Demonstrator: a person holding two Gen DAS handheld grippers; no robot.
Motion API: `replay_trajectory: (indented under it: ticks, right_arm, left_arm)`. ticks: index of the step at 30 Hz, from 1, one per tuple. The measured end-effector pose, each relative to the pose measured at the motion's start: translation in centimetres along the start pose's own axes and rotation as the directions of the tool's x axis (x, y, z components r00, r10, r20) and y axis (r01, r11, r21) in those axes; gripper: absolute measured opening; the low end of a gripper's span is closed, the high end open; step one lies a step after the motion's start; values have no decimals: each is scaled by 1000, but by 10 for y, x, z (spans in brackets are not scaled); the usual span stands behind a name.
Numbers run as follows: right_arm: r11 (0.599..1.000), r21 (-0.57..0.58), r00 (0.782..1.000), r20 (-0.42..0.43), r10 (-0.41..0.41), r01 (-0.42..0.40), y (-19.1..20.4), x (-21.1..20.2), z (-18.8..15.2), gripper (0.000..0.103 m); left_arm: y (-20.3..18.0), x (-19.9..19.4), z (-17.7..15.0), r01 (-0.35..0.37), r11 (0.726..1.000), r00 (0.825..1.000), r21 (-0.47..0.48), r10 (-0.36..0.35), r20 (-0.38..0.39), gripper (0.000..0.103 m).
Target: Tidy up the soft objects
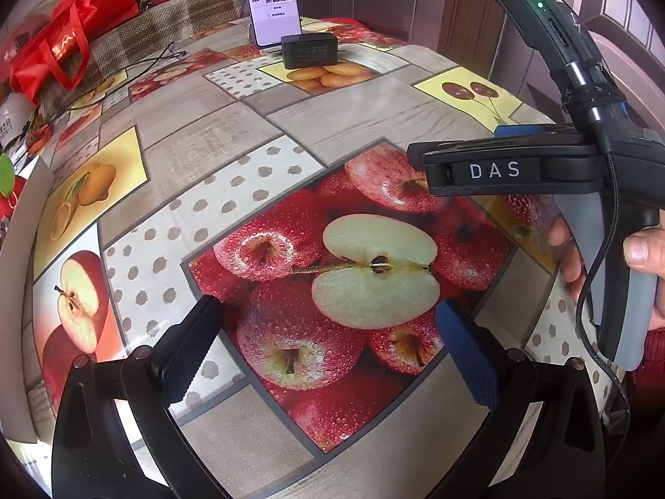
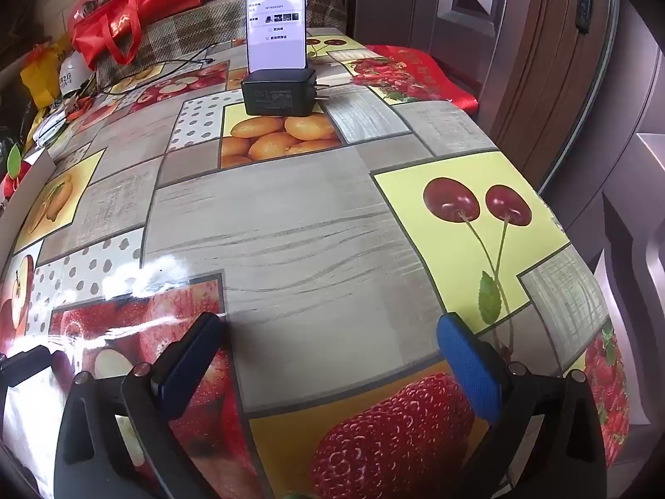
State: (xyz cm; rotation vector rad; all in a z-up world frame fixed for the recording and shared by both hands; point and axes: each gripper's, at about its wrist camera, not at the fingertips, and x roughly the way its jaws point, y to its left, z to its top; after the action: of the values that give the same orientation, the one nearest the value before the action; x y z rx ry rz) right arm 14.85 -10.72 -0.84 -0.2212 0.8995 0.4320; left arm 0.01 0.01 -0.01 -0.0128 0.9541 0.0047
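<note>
A: The left gripper [image 1: 328, 332], black-framed with one dark ribbed pad and one blue fabric pad, hangs low over the table with its jaws spread wide and nothing between them. Below the gap lies only the printed picture of red apples on the glossy fruit-patterned oilcloth tablecloth [image 1: 257, 154].

B: And the right gripper [image 2: 328, 332]?

A: Same stance: jaws wide apart, empty, above a grey wood-grain patch of the cloth. From the left camera its black body marked "DAS" shows side-on, gripped by the person's right hand [image 1: 636, 258]. My guess is both are held open and level as a ready posture, since there is nothing within reach to close on.

B: So where are the soft objects?

A: None lies on the near cloth. Farther back a black rectangular power adapter [image 2: 280, 93] stands on the table, and a white-screened smartphone [image 2: 276, 16] leans upright just behind it, probably propped so its screen faces the person.

B: Beyond that?

A: At the far left, a red fabric tote bag [image 2: 120, 25] slumps on a brown checked cushioned surface [image 2: 187, 33], beside yellow and white clutter too blurred to name. Far right, a red patterned cloth [image 2: 419, 70] drapes at the table's edge. Those soft things look like the likeliest candidates, but I cannot tell for sure.
</note>
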Motion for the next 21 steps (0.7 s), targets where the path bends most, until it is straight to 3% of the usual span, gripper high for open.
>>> replay_trajectory:
  ticks: [21]
  right_arm:
    - [999, 7, 999, 27, -32, 32, 2, 4, 3, 103]
  left_arm:
    - [0, 0, 0, 1, 1000, 1000, -1, -1, 0, 103]
